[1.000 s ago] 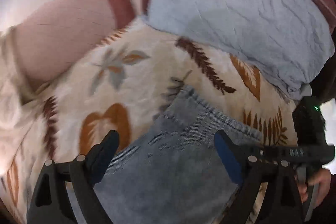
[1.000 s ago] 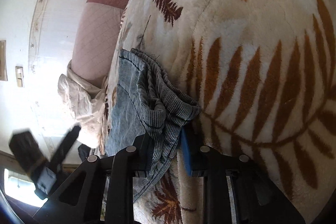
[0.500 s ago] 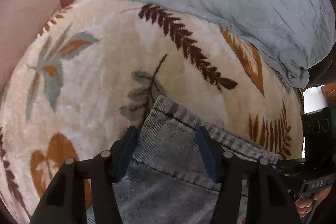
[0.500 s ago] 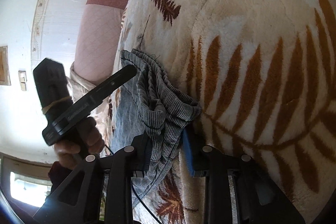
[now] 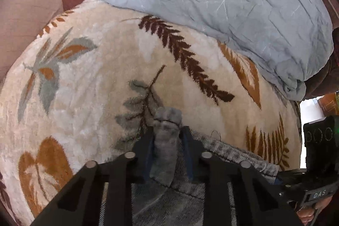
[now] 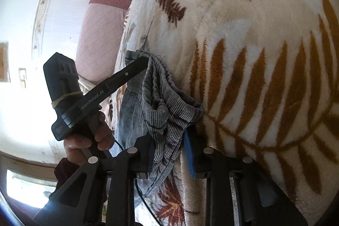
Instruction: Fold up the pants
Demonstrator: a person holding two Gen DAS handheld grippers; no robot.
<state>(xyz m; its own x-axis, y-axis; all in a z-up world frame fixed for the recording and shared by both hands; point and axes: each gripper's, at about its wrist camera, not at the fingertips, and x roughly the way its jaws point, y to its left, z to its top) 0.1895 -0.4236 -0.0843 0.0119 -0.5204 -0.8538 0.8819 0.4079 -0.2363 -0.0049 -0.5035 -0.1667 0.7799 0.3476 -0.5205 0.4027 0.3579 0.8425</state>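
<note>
Cream fleece blanket with brown and grey leaf print is spread over a bed; a pale blue quilt is heaped at its far edge and a pink padded headboard is seen behind.

Grey-blue pants are laid on the blanket near the bottom of both views. One corner of the hemmed edge is bunched between the pads of the left gripper, whose jaws are closing on it, cloth pinched upright. The other corner is clamped in the right gripper, jaws shut on a ribbed-looking fold that hangs down between them.

Both corners of one end appear to be held so the edge can be lifted as a straight line and carried over for a fold.

In the left wrist view the held edge is run from the left gripper toward the right gripper. The long axis is judged to lie across that edge, back toward the person; the far end is not seen.
</note>
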